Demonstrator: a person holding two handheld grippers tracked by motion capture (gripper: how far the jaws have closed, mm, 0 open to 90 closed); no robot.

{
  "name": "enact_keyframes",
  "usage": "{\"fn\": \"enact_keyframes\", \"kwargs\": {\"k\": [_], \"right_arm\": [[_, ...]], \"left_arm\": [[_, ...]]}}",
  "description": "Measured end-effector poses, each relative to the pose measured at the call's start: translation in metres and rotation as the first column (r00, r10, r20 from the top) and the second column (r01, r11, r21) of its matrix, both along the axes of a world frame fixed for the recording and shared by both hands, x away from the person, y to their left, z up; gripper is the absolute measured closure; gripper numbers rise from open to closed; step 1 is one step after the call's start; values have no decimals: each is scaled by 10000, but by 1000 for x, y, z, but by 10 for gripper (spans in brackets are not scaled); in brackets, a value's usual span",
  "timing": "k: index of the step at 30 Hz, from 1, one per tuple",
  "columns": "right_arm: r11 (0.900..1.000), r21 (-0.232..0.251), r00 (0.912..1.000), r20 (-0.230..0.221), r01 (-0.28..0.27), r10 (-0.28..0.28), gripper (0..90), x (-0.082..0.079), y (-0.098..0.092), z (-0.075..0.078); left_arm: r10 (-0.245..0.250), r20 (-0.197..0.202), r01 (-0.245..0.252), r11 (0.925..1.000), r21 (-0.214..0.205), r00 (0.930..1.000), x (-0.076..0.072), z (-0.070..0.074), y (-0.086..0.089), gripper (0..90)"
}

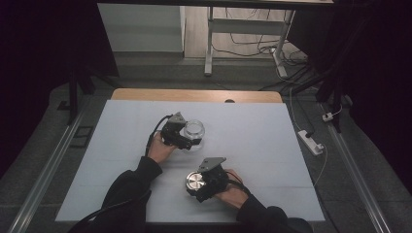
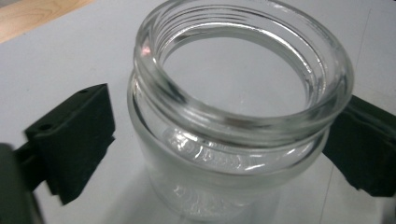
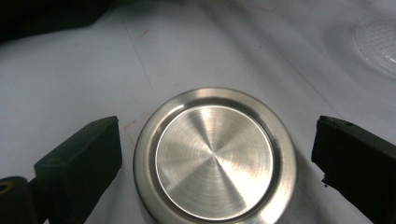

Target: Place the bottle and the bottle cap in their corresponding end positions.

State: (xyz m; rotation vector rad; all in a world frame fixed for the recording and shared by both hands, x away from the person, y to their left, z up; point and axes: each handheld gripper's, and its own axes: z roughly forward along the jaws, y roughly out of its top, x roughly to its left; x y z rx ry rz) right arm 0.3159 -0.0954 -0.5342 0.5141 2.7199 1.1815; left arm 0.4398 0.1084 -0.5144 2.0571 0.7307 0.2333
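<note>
Left fingers (image 2: 70, 144) spread around the jar (image 2: 238, 121), right fingers (image 3: 79, 168) spread around the lid (image 3: 215, 158). Glass looks slick and breakable; better grab below the threads.

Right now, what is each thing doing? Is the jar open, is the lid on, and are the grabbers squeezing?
Jar: upright on the table, open, lid off, looks empty.
Lid: lying flat on the table, apart from the jar.
Left gripper: open, jaws either side of the jar.
Right gripper: open, jaws either side of the lid, not pressing.
</note>
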Motion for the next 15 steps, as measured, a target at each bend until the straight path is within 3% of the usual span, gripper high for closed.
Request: {"fn": "enact_keyframes", "kwargs": {"k": [15], "right_arm": [[9953,909,9993,-207,339,-321,3,-1,-13,17]], "left_arm": [[186,35,-186,9996,217,9998,-17,13,14,0]]}}
